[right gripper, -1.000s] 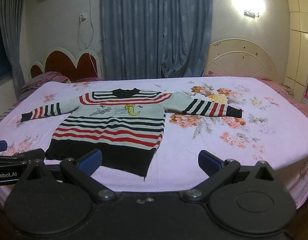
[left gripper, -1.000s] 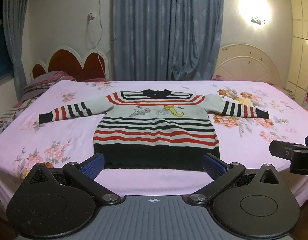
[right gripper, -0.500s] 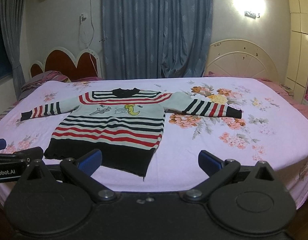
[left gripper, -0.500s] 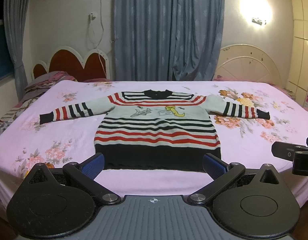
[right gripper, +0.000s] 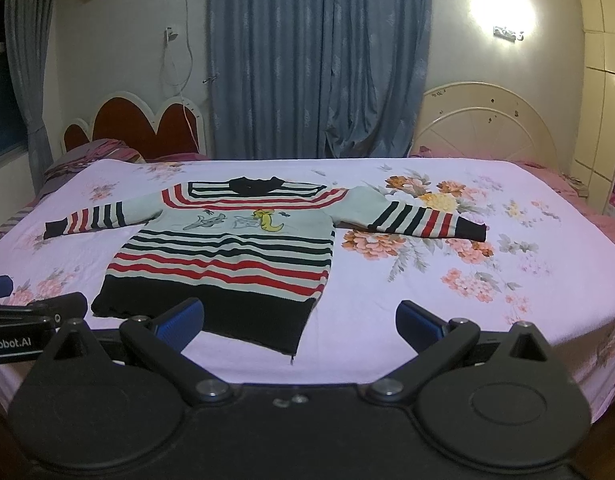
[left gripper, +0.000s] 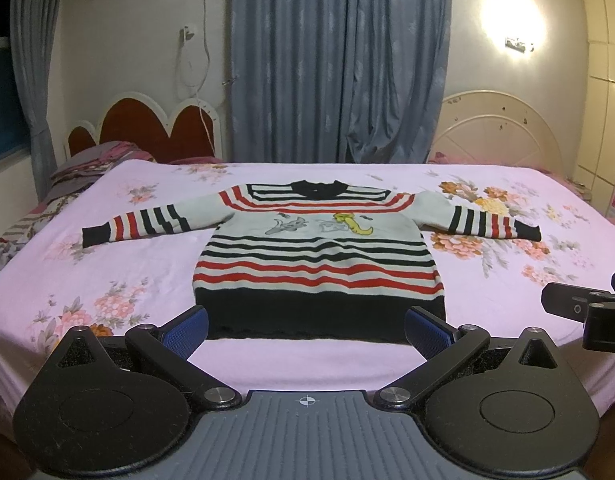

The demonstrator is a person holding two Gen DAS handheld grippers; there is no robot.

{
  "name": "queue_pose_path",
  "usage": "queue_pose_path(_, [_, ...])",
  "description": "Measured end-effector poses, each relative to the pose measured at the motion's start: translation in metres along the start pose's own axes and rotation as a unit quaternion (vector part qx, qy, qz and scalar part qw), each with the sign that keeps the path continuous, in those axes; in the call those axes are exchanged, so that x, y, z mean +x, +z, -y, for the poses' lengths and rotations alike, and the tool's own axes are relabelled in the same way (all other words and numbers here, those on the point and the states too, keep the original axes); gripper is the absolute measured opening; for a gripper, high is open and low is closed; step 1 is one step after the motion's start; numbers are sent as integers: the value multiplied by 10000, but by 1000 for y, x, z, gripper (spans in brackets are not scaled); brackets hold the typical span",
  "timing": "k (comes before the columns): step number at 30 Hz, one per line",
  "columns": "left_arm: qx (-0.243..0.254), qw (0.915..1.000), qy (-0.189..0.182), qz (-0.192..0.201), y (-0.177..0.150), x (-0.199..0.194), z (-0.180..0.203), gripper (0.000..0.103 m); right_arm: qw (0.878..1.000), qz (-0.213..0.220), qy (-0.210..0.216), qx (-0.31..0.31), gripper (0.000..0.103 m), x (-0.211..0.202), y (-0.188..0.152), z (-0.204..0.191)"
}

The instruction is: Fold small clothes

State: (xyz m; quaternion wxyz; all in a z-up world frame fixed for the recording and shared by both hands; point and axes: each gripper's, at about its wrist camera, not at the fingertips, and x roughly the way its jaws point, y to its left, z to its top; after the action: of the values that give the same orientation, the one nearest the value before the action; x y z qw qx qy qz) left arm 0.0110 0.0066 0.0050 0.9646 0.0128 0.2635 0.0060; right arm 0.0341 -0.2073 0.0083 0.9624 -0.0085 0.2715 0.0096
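Observation:
A small striped sweater [left gripper: 319, 256], red, black and pale grey with a cartoon print, lies flat on the bed with both sleeves spread out; it also shows in the right wrist view [right gripper: 227, 252]. My left gripper [left gripper: 306, 330] is open and empty, held in front of the black hem. My right gripper [right gripper: 299, 322] is open and empty, off the hem's right corner. Each gripper shows at the edge of the other's view, the right one [left gripper: 587, 312] and the left one [right gripper: 27, 316].
The bed has a pink floral sheet [left gripper: 107, 264]. A red headboard [left gripper: 155, 132] and pillows [left gripper: 91, 164] are at the far left, a cream headboard [left gripper: 503, 132] at the far right, and blue curtains [left gripper: 339, 64] behind.
Both grippers have shifted slightly and stay open. The sweater has not moved.

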Motion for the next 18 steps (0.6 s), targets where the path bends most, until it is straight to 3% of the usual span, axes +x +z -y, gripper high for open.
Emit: queue_pose_path(18, [21, 10000, -14, 8, 1, 1, -12, 103, 10000, -10, -22, 5, 102, -1, -3, -7])
